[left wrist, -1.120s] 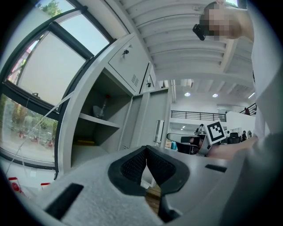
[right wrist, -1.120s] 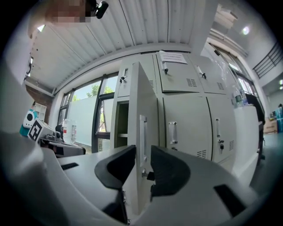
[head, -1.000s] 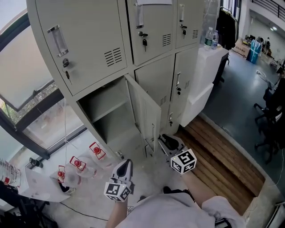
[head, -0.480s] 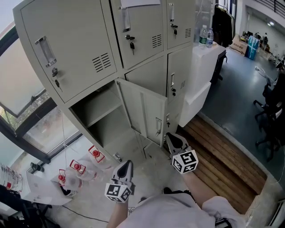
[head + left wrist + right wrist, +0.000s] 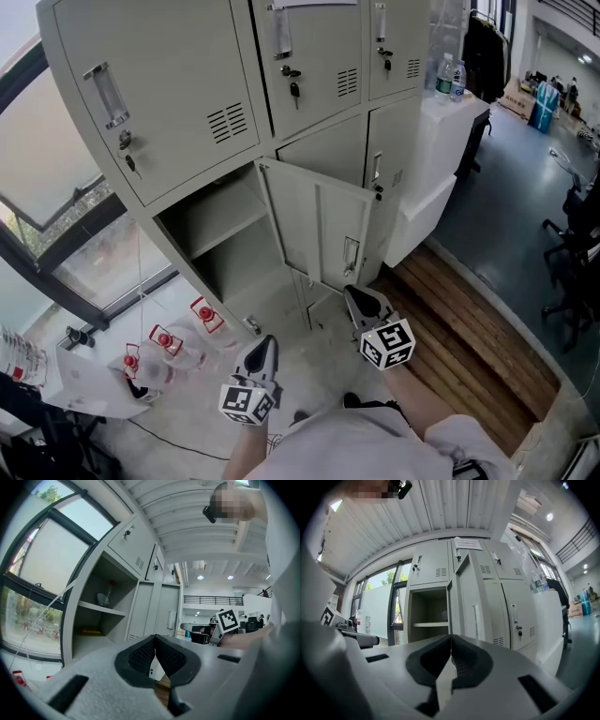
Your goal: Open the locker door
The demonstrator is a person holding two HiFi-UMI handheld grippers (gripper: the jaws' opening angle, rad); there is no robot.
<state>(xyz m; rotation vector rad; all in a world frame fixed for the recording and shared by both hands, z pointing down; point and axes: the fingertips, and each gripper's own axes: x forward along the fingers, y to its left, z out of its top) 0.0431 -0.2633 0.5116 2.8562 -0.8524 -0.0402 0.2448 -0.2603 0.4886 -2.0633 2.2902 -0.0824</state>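
The locker door stands open; the notice is unreadable.

A staff locker corner at the edge of an open-plan office.
A bank of pale grey steel lockers with key locks and vent slots stands by a tall dark-framed window. Beside it is a white cabinet carrying clear plastic water bottles, with a dark coat hanging behind. A strip of brown wooden planks borders a dark polished floor with black swivel office chairs. The left gripper view shows a black mezzanine railing and round ceiling lights (a large, loft-like hall).
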